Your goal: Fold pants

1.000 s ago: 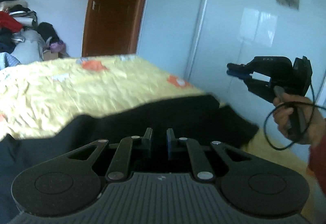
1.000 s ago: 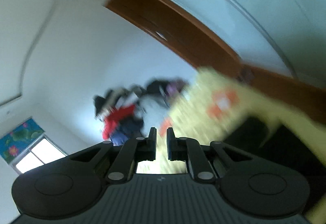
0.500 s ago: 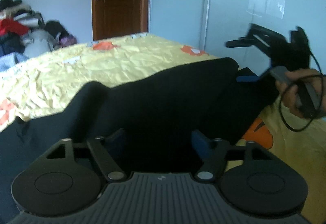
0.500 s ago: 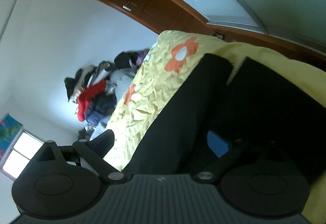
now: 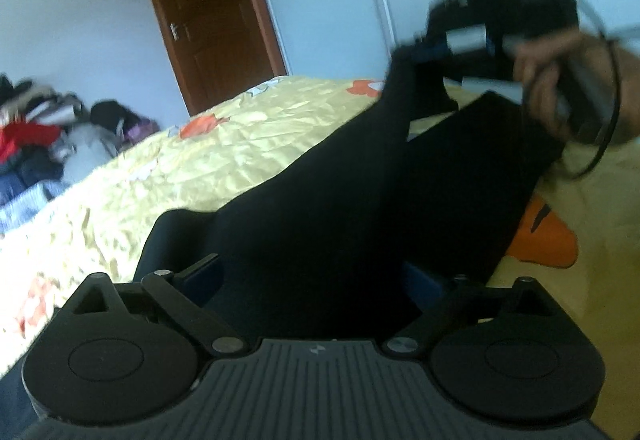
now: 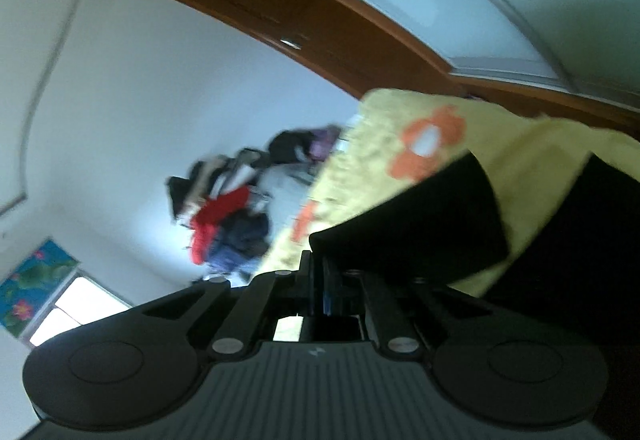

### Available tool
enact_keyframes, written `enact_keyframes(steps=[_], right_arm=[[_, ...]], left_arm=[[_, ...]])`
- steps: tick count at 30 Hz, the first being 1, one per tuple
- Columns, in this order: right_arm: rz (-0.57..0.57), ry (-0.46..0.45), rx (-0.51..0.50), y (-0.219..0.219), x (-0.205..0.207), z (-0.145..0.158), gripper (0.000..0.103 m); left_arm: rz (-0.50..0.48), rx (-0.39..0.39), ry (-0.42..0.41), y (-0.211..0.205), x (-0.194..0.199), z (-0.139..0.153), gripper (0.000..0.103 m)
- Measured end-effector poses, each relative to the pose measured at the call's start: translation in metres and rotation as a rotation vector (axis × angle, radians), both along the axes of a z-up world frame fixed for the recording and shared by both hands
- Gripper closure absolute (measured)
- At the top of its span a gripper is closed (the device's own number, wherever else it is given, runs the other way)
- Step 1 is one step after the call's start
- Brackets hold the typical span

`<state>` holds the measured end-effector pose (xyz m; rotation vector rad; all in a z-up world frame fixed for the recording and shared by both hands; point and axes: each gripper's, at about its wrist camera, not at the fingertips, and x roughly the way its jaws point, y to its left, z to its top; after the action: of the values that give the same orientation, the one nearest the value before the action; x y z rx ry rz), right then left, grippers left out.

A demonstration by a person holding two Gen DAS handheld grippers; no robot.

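Fingers [image 5: 424, 282] of the left gripper [image 5: 316, 276] have just been spreading and now stand wide, one on each side of the near end of the black pants [image 5: 320, 220], the cloth lying between them with no pad pressing on it. Over at the far end, the right gripper [image 5: 430, 53] has its fingers pinched tight on a corner of the pants, having just snapped closed, and that corner is lifted off the yellow flowered bedspread [image 5: 192, 167]. A hand [image 5: 568, 87] grips the handle behind it, blurred. From the right wrist view, the right gripper's fingers [image 6: 306, 280] meet on the dark fabric edge just ahead of the camera. The pants run lengthwise from the left gripper away toward the right gripper, stretched across the bedspread, with a second dark leg beside the raised one. A clothes pile [image 5: 44, 135] sits beyond the bedspread's far edge, near the brown door [image 5: 208, 15].
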<state>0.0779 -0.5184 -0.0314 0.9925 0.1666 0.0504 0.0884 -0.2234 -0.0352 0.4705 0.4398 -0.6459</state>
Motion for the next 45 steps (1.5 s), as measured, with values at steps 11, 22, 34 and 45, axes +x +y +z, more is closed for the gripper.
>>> enact_keyframes(steps=[11, 22, 34, 45], right_arm=[[-0.008, -0.005, -0.029, -0.006, 0.002, 0.023, 0.098], [-0.064, 0.077, -0.199, -0.013, -0.091, 0.029, 0.096], [0.126, 0.175, 0.095, 0.01, -0.042, -0.027, 0.01], [0.005, 0.172, 0.096, 0.015, 0.005, -0.023, 0.013]], left_arm=[[0.06, -0.191, 0.172, 0.022, 0.037, 0.018, 0.091], [-0.122, -0.191, 0.263, 0.014, 0.001, 0.021, 0.091], [-0.029, -0.383, 0.222, 0.033, 0.015, 0.046, 0.091], [-0.068, -0.354, 0.225, 0.038, 0.011, 0.047, 0.091]])
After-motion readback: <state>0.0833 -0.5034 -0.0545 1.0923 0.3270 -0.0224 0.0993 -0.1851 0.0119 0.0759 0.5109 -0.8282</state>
